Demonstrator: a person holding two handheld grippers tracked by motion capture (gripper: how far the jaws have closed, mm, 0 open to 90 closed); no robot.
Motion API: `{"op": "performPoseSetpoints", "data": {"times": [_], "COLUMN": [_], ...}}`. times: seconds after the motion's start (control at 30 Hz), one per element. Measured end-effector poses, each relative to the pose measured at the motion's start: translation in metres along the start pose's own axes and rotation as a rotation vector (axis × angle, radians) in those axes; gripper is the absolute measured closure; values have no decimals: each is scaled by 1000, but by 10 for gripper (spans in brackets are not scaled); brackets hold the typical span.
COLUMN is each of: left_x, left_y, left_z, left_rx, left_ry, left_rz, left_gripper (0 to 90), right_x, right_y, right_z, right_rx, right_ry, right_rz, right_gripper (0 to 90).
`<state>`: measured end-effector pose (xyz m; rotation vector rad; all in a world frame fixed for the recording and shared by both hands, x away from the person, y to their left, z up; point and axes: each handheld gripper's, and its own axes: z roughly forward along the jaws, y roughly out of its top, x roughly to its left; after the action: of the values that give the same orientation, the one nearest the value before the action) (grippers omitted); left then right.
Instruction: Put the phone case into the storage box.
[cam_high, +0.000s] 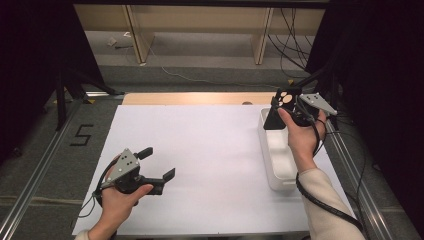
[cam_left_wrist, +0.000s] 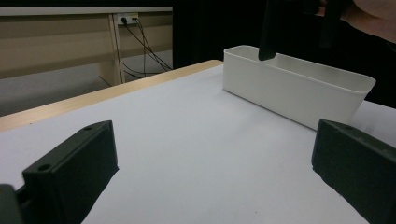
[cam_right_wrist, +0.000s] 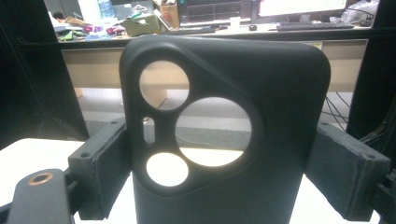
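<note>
The right gripper (cam_high: 281, 111) clamps a black phone case (cam_right_wrist: 224, 130) upright above the white bin's (cam_high: 274, 167) far end, ready for lowering in; the left gripper (cam_high: 157, 165) rests released on the table (cam_high: 210, 150)

The bin (cam_high: 274, 165) sits along the right edge of the sheet (cam_high: 210, 150).

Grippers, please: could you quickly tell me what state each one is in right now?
Left gripper: open, nothing between its jaws, above the white table.
Right gripper: closed on a black phone case, held upright over the white bin.
</note>
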<state>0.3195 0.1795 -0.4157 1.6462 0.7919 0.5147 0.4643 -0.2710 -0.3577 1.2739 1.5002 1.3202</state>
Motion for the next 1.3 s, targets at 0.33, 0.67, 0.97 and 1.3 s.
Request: {"op": "performPoseSetpoints", "data": {"times": [0.33,0.67,0.97,1.3], "left_x": [0,0,0,0], "left_y": [0,0,0,-1], "left_z": [0,0,1,1], "left_rx": [0,2,4,4], "left_ry": [-2,-2,-3,-3], "left_rz": [-1,0,1,-4], "left_gripper": [0,0,0,0], "right_x": [-4,-6,-8,-9], "right_y": [1,3,4,5], "right_z": [3,7,10,15], "right_rx": [8,15,27,41], "right_ry": [-12,-21,-30,-32], "right_rz": [-6,-13,-19,-31], "right_gripper": [151,151,151,151]}}
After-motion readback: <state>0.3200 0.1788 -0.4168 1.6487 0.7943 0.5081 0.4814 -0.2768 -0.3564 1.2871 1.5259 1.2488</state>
